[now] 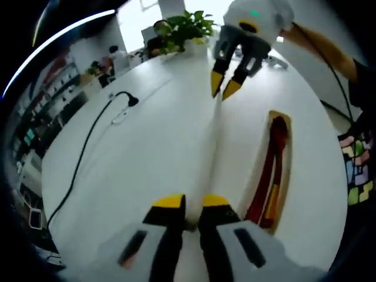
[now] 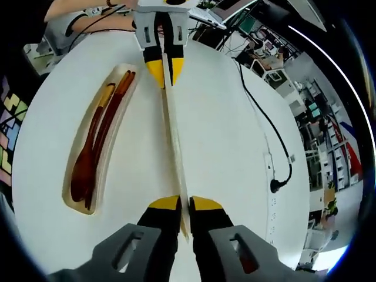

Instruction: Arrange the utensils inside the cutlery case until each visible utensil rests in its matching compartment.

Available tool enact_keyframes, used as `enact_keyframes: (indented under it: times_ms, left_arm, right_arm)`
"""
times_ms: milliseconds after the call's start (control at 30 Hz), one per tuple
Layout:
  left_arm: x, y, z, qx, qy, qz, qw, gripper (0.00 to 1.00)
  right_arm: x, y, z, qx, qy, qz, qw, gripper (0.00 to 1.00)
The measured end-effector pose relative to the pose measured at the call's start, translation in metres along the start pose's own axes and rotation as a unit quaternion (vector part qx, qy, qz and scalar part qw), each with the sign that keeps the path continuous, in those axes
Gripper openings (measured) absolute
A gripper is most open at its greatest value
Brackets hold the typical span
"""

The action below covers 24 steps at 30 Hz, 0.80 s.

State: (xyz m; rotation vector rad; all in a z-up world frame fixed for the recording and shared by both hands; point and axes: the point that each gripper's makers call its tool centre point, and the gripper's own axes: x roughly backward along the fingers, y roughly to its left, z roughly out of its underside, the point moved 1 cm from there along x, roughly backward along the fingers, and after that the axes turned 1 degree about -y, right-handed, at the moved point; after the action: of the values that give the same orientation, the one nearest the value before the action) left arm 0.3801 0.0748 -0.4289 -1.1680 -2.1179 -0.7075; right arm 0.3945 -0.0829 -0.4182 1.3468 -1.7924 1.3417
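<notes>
Both grippers hold the same part: a long thin white strip, prob the case lid (image 2: 174, 135), edge-on, spanning the gap between them above the white desk (image 2: 229, 147). Left gripper (image 1: 192, 201) fingers clenched on one end of it; right gripper (image 2: 185, 204) fingers clenched on the other end. In the left gripper view the strip blends w/ the desk, hard to trace.

Cutlery case (image 2: 130, 79) lies open on the desk just beside the strip, on the person's side. Beige tray, long and narrow. Inside: dark reddish-brown utensils (image 2: 94, 147), spoon bowl at one end, slim handles alongside, prob chopsticks. Can't tell compartment split from here. Same case in the left gripper view (image 1: 288, 170), contents red/dark w/ a yellowish bit.

Around:
- black cable (image 2: 264, 117) runs across the desk to a plug, next to a white power strip (image 2: 271, 176), well apart from the case
- potted plant (image 1: 185, 28) at far desk edge
- office clutter, shelves, a seated person in bkgd
- person's sleeve w/ coloured blocks near the case (image 1: 357, 170)

Nothing lies between the case and the strip.
</notes>
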Motion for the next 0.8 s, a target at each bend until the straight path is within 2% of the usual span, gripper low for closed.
enact_keyframes:
  times_ms: [133,267,600,733,800]
  left_arm:
    - [0.002,0.009,-0.001,0.003,0.003,-0.026,0.9997,0.13]
    - [0.007,0.011,-0.003,0.007,-0.001,-0.028,0.9996,0.15]
    - [0.018,0.013,-0.009,0.000,-0.005,-0.041,0.9992,0.18]
    - [0.023,0.012,-0.010,0.005,-0.004,-0.045,0.9990,0.17]
    - [0.027,0.015,-0.012,0.011,-0.014,-0.056,0.9983,0.17]
  right_arm:
    - [0.006,-0.002,-0.007,-0.008,-0.008,0.011,0.9999,0.03]
    - [0.014,0.001,-0.011,-0.024,-0.013,0.009,0.9996,0.03]
    - [0.027,0.008,-0.021,-0.018,-0.024,0.023,0.9993,0.03]
    - [0.033,0.007,-0.025,-0.011,-0.028,0.050,0.9983,0.03]
    - [0.037,0.010,-0.027,-0.007,-0.034,0.062,0.9975,0.03]
